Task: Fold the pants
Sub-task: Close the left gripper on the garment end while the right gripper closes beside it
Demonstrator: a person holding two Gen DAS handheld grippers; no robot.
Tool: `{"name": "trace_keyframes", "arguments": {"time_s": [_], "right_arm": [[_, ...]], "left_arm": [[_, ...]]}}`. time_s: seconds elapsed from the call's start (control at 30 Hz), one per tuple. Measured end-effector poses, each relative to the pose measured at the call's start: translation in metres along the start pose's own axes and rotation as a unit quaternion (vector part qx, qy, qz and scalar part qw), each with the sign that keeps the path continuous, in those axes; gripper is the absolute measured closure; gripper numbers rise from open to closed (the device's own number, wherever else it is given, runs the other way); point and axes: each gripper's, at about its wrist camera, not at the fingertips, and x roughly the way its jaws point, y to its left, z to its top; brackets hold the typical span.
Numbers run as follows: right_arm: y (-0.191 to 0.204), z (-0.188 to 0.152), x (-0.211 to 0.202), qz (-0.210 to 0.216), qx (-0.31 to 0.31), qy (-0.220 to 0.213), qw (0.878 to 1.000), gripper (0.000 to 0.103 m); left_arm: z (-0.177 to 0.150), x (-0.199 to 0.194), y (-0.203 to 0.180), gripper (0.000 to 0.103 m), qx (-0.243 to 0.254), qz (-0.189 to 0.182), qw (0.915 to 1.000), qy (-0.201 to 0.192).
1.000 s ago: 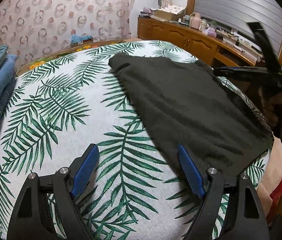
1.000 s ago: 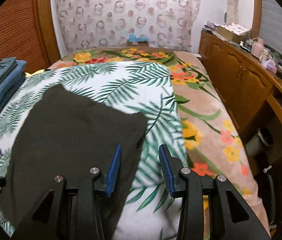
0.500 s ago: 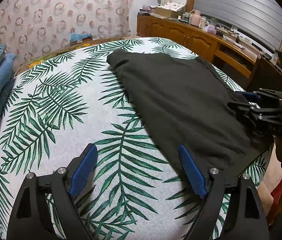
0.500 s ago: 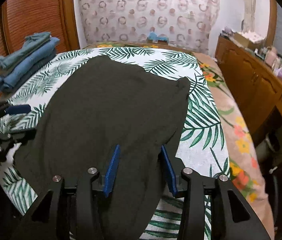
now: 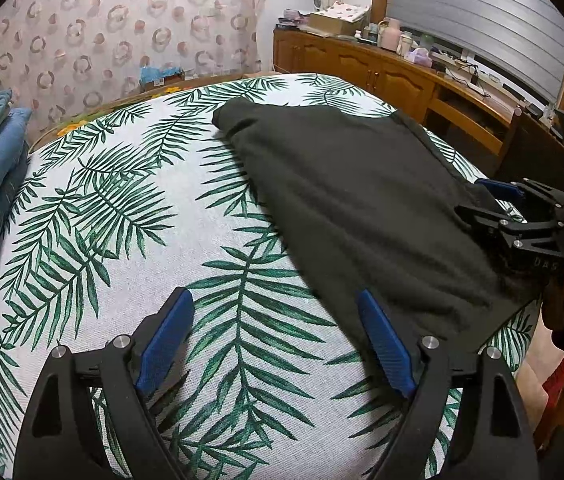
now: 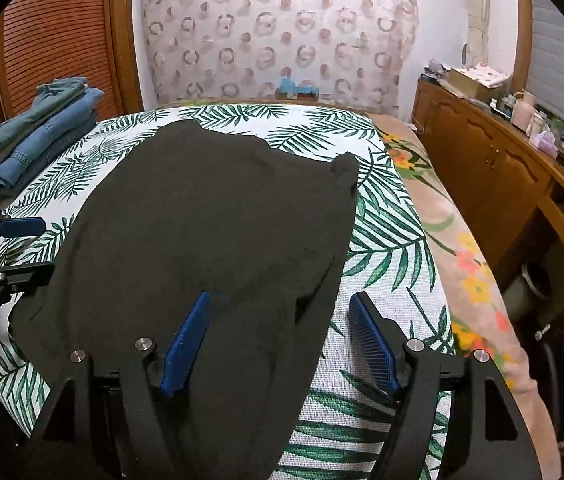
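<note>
Since a second ago the right gripper (image 5: 493,200) has dropped onto the pants' (image 5: 361,208) right edge. From the left wrist, the left gripper (image 5: 274,332) stands wide over the bedspread (image 5: 122,240), its right finger at the pants' near edge. From the right wrist, the right gripper (image 6: 278,320) has just been opening; its jaws straddle the pants' (image 6: 210,220) near right hem without pressing. Jeans (image 6: 34,136) lie far left.

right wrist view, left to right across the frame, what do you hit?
left gripper at the left edge → folded jeans stack → black pants on the palm-leaf sheet → floral blanket → wooden cabinet.
</note>
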Motion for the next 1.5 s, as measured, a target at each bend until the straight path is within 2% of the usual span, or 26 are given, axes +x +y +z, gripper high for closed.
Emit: {"name": "trace_keyframes", "arguments": {"time_s": [0.13, 0.23, 0.33, 0.57, 0.7, 0.9, 1.17, 1.27, 1.33, 1.4, 1.5], "right_arm": [[0.005, 0.003, -0.005, 0.0, 0.003, 0.004, 1.0, 0.029], [0.002, 0.005, -0.012, 0.001, 0.009, 0.013, 1.0, 0.029], [0.002, 0.002, -0.027, 0.003, 0.006, 0.001, 1.0, 0.03], [0.001, -0.016, -0.061, 0.031, 0.027, -0.011, 0.999, 0.03], [0.001, -0.029, -0.066, 0.037, 0.028, 0.0, 0.999, 0.035], [0.0, -0.039, -0.066, 0.049, 0.038, 0.012, 0.998, 0.044], [0.008, -0.041, -0.064, 0.052, 0.036, 0.02, 0.998, 0.056], [0.011, -0.04, -0.064, 0.055, 0.029, 0.02, 0.998, 0.066], [0.014, -0.04, -0.064, 0.063, 0.027, 0.02, 0.997, 0.077], [0.014, -0.04, -0.063, 0.068, 0.027, 0.021, 0.997, 0.082], [0.015, -0.039, -0.062, 0.065, 0.024, 0.022, 0.997, 0.082]], "left_arm": [[0.0, -0.001, 0.0, 0.018, 0.0, -0.003, 1.0, 0.001], [-0.002, -0.009, 0.0, 0.024, -0.002, -0.018, 0.9998, -0.01], [-0.005, -0.019, -0.003, 0.031, -0.001, -0.035, 0.9993, -0.012], [-0.009, -0.037, -0.027, 0.039, 0.027, -0.064, 0.9975, -0.014], [-0.014, -0.032, -0.036, 0.042, 0.041, -0.066, 0.997, -0.001], [-0.019, -0.025, -0.034, 0.042, 0.034, -0.065, 0.9972, 0.013], [-0.022, -0.025, -0.036, 0.042, 0.03, -0.066, 0.9973, 0.008], [-0.023, -0.026, -0.037, 0.046, 0.03, -0.07, 0.9971, 0.008], [-0.025, -0.028, -0.04, 0.047, 0.031, -0.073, 0.9968, 0.013], [-0.027, -0.03, -0.044, 0.049, 0.034, -0.077, 0.9963, 0.015], [-0.03, -0.032, -0.049, 0.052, 0.039, -0.077, 0.9962, 0.014]]}}
